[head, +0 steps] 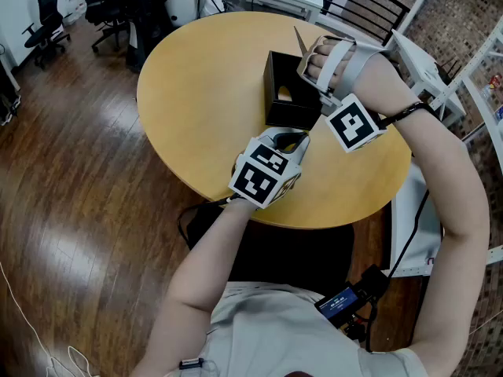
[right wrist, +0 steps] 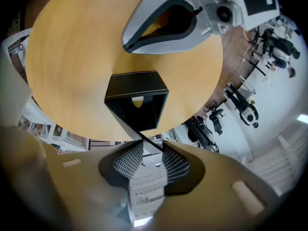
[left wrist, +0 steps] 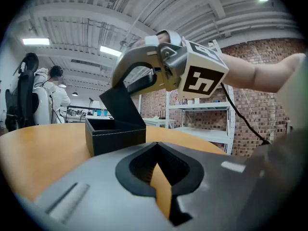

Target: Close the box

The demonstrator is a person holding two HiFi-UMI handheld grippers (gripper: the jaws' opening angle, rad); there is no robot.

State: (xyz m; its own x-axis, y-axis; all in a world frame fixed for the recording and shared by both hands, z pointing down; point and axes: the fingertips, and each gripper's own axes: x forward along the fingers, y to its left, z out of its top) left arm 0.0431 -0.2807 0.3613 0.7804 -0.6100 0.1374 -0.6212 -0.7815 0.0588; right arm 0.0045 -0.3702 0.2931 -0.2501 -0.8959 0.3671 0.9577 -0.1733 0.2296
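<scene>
Although the left tongs (left wrist: 156, 145) sit clenched and empty with the box (head: 287, 100) just ahead on the table (head: 204, 77), the right tongs (right wrist: 152, 150) are nearer the job, released, the raised lid (left wrist: 122, 107) reaching edge-first between their pads (right wrist: 129, 161).

Surface: I look down on a round, pale wooden top (head: 196, 93).
Floor: dark, glossy wood planks (head: 71, 210) that catch the light all round it.
Chairs: black office chairs (head: 47, 18) stand past the surface's far left edge.
Wall: red brick (left wrist: 269, 81) beyond the right edge.
Shelving: white metal racks (left wrist: 202, 114) against the brick.
Ceiling: I see white ribbed panels with lit strip lights (left wrist: 36, 41).
</scene>
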